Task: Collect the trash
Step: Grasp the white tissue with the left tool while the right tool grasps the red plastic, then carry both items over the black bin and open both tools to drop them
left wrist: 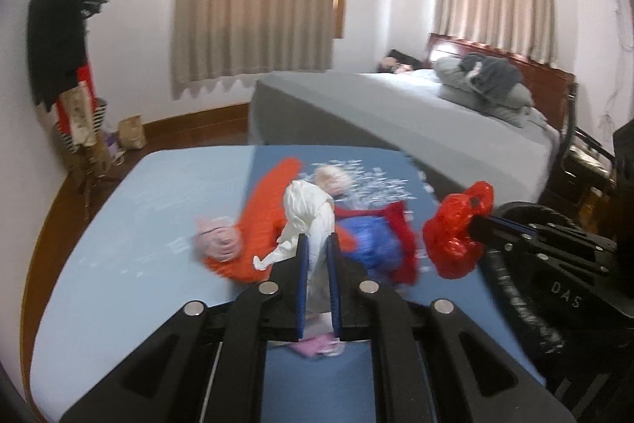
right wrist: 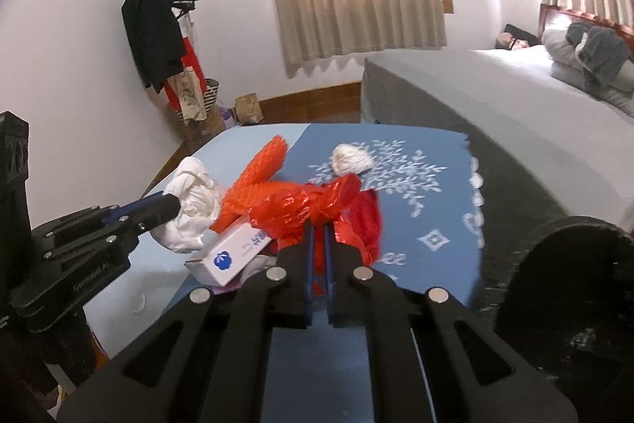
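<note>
My left gripper point(left wrist: 317, 244) is shut on a crumpled white plastic bag point(left wrist: 307, 213) and holds it above the table; it also shows in the right wrist view point(right wrist: 190, 213). My right gripper point(right wrist: 319, 230) is shut on a crumpled red plastic bag point(right wrist: 301, 205), which shows at the right of the left wrist view point(left wrist: 455, 228). On the blue tablecloth point(right wrist: 428, 224) lie an orange foam net point(right wrist: 257, 177), a white and blue carton point(right wrist: 233, 256), a crumpled tissue ball point(right wrist: 350, 157), another tissue ball point(left wrist: 218, 240) and a blue and red wrapper point(left wrist: 376, 240).
A grey bed point(left wrist: 396, 106) with pillows stands right behind the table. A coat rack point(right wrist: 150, 26) with dark clothes and bags stands at the far left wall. A black round object point(right wrist: 574, 284) is close on the right. Curtains cover the windows.
</note>
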